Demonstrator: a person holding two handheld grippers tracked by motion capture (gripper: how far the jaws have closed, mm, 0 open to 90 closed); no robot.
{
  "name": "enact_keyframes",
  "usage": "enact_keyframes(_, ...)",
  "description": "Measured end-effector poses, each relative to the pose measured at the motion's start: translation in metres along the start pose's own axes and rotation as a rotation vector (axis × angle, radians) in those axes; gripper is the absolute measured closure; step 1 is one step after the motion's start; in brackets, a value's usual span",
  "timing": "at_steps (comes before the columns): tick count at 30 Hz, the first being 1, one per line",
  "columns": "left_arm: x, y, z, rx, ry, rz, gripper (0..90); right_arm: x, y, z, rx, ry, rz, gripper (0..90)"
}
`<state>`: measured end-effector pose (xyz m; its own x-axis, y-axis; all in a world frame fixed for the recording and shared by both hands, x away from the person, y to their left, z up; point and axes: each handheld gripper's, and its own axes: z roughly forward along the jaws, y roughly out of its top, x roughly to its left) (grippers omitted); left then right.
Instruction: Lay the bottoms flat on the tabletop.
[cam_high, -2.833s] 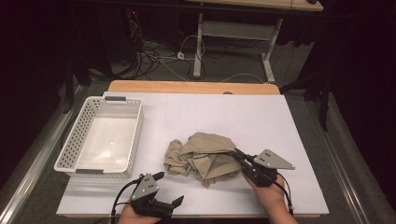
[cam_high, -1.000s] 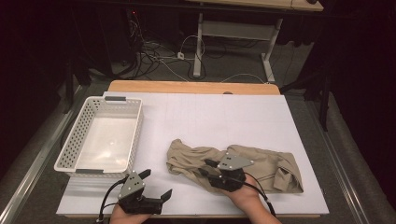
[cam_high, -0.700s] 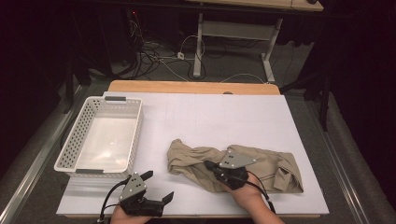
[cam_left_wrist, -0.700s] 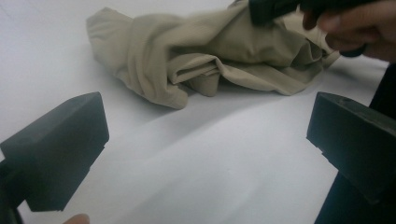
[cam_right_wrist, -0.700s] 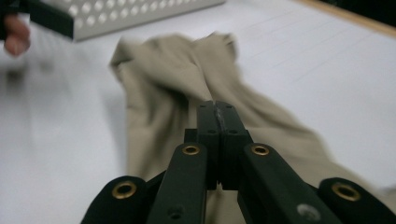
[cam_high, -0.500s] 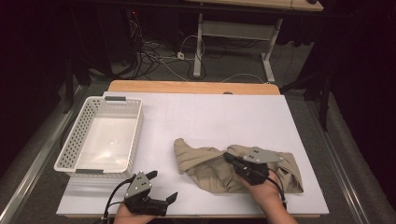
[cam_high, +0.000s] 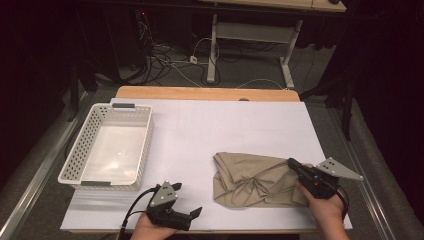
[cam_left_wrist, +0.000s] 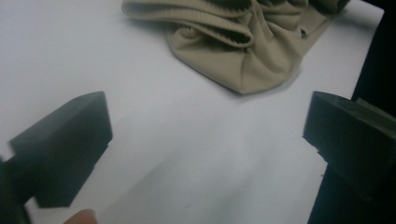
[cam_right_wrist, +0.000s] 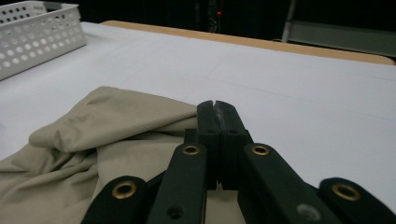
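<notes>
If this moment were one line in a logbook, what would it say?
cloth: bunched on table | right gripper: fingers shut at cloth's right edge, grip unclear | left gripper: open, off cloth | basket: empty

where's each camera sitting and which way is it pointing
High view: above the person's side, facing forward and down on the table; both hands, left gripper, right gripper.
Left gripper view: on the left gripper, facing the beige cloth between wide-apart jaws.
Right gripper view: on the right gripper, jaws together, looking across cloth toward the white basket.
All share the cloth.
</notes>
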<state>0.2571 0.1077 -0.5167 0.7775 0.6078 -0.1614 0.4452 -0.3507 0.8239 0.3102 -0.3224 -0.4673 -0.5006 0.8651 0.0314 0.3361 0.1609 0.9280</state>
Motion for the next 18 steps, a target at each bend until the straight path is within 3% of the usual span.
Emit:
enact_keyframes(4, -0.018, 0.014, 0.024, 0.051, -0.055, 0.028, 12.3, -0.009, -0.008, -0.01, 0.013, -0.025, 0.008, 90.0)
enact_keyframes(6, -0.027, 0.025, 0.041, 0.068, -0.059, 0.039, 14.8, -0.009, -0.011, -0.011, 0.018, -0.021, 0.012, 90.0)
enact_keyframes(8, -0.035, 0.037, 0.061, 0.114, -0.01, 0.065, 17.8, -0.007, -0.012, -0.008, 0.023, -0.015, 0.013, 90.0)
enact_keyframes(11, -0.036, 0.049, 0.09, 0.224, 0.05, 0.062, 20.3, -0.001, -0.01, -0.004, 0.019, 0.0, -0.002, 90.0)
enact_keyframes(12, -0.037, 0.051, 0.093, 0.224, 0.077, 0.078, 24.0, 0.0, -0.01, -0.004, 0.017, 0.006, -0.001, 90.0)
enact_keyframes(14, -0.036, 0.052, 0.094, 0.21, 0.082, 0.087, 42.5, 0.002, -0.01, -0.003, 0.017, 0.021, 0.0, 90.0)
enact_keyframes(15, -0.035, 0.051, 0.092, 0.205, 0.08, 0.091, 56.4, 0.003, -0.011, -0.002, 0.018, 0.03, 0.0, 90.0)
enact_keyframes(17, -0.031, 0.048, 0.086, 0.191, 0.045, 0.074, 76.0, 0.006, -0.011, 0.001, 0.022, 0.044, -0.006, 90.0)
enact_keyframes(18, -0.03, 0.046, 0.082, 0.18, 0.033, 0.062, 80.9, 0.008, -0.011, 0.002, 0.025, 0.049, -0.011, 90.0)
